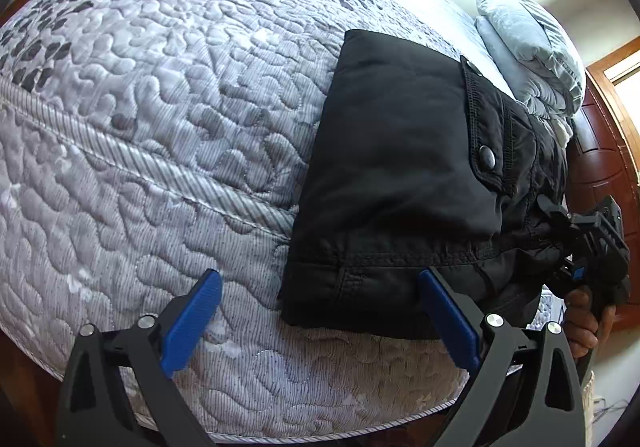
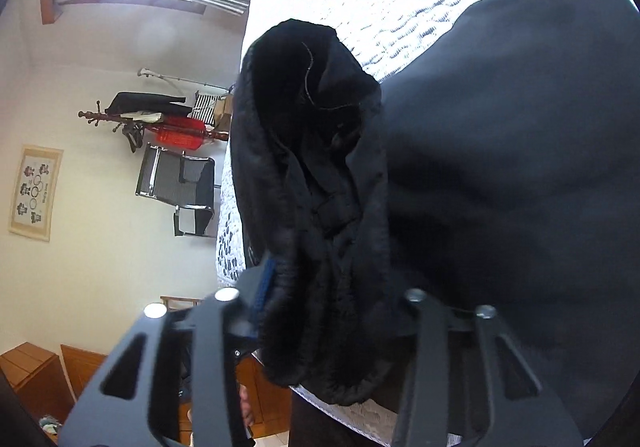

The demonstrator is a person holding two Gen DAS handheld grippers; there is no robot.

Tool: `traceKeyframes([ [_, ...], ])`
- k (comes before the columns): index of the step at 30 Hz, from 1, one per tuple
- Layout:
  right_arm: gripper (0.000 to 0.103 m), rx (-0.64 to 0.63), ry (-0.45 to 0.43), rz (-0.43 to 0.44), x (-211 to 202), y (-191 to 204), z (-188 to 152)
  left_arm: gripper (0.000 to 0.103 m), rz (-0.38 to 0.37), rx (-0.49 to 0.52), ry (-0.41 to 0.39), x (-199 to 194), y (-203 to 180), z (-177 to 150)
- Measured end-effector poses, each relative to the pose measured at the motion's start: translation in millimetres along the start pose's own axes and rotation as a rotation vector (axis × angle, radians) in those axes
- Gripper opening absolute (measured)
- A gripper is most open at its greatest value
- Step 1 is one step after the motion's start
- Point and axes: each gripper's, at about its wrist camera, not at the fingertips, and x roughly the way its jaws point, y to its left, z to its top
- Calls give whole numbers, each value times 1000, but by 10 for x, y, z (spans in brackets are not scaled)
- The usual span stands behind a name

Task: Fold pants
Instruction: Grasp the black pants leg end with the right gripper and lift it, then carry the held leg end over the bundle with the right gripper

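The black pants lay mostly folded at centre right on the bed, the left gripper gaping empty, the right gripper pinching their bunched end.

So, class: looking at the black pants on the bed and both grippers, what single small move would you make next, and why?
Probably carry the right gripper leftward, laying its bunched edge over the folded panel. The pants lie mostly folded on the mattress, yet the right-hand end is still gathered and lifted in that gripper's grip, while the left gripper stands open at the near edge, holding nothing.
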Motion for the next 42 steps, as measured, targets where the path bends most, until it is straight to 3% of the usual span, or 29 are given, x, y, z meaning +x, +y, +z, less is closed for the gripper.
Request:
traceKeyframes([
  [4,22,-12,-2,28,-20,115,-3,99,0,-12,5,-23,58,-23],
  [19,21,-87,-6,108,-163,873,21,99,-4,-64,-23,-306,357,-158],
  [30,20,-129,-30,179,-604,1242,54,99,-27,-90,-42,-460,519,-229],
  [42,20,-88,-80,155,-1126,871,71,99,-41,-39,-32,-413,138,-161],
])
